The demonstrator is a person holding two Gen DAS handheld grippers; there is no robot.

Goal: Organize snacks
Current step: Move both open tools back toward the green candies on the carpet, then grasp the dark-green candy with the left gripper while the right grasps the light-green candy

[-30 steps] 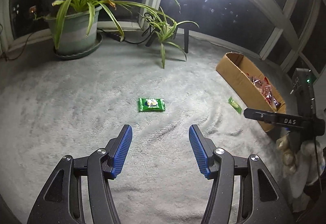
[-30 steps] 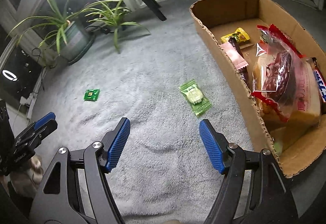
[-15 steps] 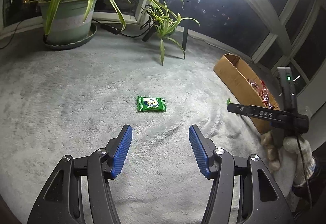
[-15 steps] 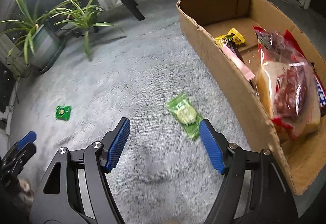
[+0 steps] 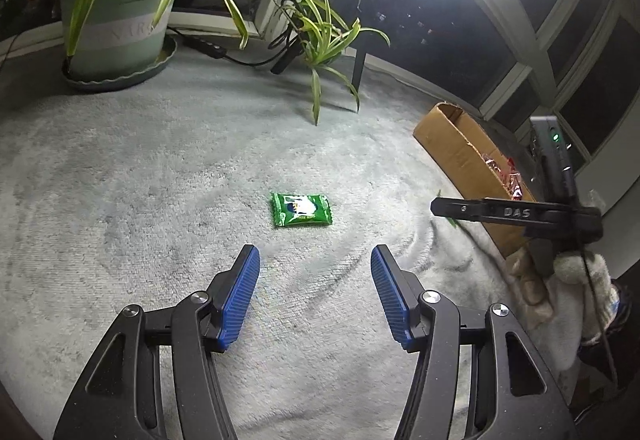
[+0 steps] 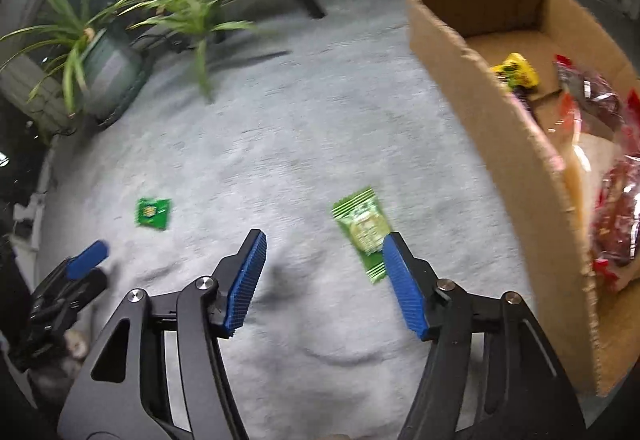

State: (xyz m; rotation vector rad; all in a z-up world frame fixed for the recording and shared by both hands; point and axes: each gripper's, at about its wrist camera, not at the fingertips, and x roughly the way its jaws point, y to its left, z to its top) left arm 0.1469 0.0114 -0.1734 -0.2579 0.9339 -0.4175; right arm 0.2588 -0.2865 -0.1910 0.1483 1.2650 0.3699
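A dark green snack packet [image 5: 301, 209] lies flat on the grey carpet, a short way ahead of my left gripper [image 5: 315, 260], whose blue pads stand apart with nothing between them. In the right wrist view a light green snack packet [image 6: 362, 230] lies on the carpet beside the cardboard box [image 6: 516, 144]. My right gripper [image 6: 325, 240] hangs over the carpet with its jaws closing; the packet sits just ahead of its right fingertip, not between the pads. The dark green packet [image 6: 152, 213] shows to the left there.
The cardboard box [image 5: 460, 152] at the right holds several wrapped snacks [image 6: 612, 168]. A large potted plant [image 5: 116, 28] and a smaller plant [image 5: 324, 40] stand at the carpet's far edge, with a cable and a dark stand leg nearby. A gloved hand [image 5: 560, 280] holds the right gripper.
Both grippers have come closer to the carpet and their packets. The light green packet now lies near the right gripper's right fingertip. The right jaws have narrowed.
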